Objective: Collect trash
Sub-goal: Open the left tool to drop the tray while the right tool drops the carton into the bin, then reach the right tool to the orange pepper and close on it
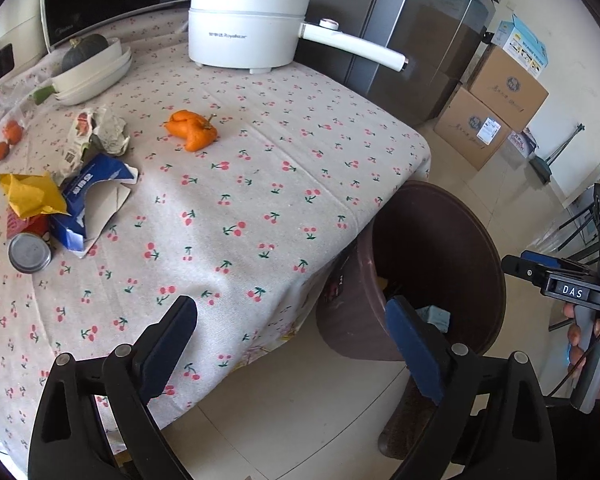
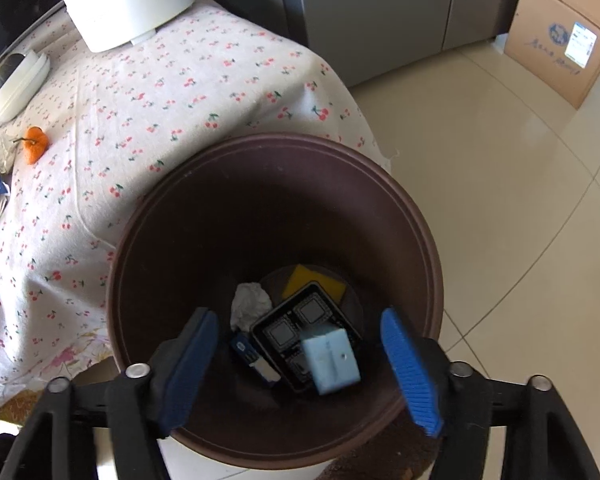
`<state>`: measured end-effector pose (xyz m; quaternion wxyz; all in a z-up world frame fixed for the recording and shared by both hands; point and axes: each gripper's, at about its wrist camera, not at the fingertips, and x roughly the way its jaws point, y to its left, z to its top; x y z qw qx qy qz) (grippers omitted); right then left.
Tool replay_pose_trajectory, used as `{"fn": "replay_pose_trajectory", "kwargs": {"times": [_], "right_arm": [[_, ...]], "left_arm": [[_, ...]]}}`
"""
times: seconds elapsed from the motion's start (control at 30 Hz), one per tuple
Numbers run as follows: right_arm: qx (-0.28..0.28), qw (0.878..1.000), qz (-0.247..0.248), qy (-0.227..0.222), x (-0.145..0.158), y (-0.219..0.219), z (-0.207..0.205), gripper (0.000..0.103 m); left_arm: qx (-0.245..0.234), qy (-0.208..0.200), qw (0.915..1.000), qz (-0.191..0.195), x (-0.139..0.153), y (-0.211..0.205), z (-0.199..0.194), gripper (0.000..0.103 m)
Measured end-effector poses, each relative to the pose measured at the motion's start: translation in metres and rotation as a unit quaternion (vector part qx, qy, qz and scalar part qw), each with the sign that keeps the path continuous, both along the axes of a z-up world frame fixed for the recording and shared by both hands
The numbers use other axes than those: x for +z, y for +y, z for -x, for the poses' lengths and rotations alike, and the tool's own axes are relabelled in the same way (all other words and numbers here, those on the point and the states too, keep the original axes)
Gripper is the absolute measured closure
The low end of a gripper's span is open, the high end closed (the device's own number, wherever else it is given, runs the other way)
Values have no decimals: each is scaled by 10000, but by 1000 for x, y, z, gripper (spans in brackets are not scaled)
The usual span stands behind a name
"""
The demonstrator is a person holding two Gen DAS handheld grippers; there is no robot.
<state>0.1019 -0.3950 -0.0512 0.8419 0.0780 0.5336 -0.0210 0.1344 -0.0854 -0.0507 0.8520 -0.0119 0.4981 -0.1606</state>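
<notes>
Over the brown bin [image 2: 148, 216] my right gripper [image 2: 296, 320] stands open. Its pads touch nothing. Below it in the bin lies a slightly blurred light blue box [image 2: 330, 360] on a black tray [image 2: 284, 332], beside a white paper ball [image 2: 250, 304], a yellow piece [image 2: 300, 280] and a small blue pack [image 2: 246, 350]. My left gripper [image 1: 291, 308] is open and empty over the table's near corner. On the table at the left lies a trash pile: yellow paper [image 1: 30, 194], a torn blue carton [image 1: 90, 196], crumpled wrapping [image 1: 100, 132] and a tin can [image 1: 29, 253].
An orange pepper [image 1: 192, 130], a white electric pot [image 1: 246, 26], stacked white dishes with a dark squash [image 1: 90, 70] and small oranges [image 1: 10, 138] share the cherry-print tablecloth [image 1: 260, 184]. Cardboard boxes [image 1: 496, 108] stand on the tiled floor by a steel fridge [image 1: 416, 40]. A hand holds the right gripper [image 1: 572, 292].
</notes>
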Motion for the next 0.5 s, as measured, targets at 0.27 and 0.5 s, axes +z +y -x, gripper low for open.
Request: {"fn": "replay_pose_trajectory", "kwargs": {"times": [0.27,0.5], "right_arm": [[271,9996,111,-51,5,28,-7,25],[429,9990,147,-51,6,51,-14,25]], "left_arm": [[294,-39,9996,5,7,38,6,6],[624,1,9980,-39,7,74,10,6]]}}
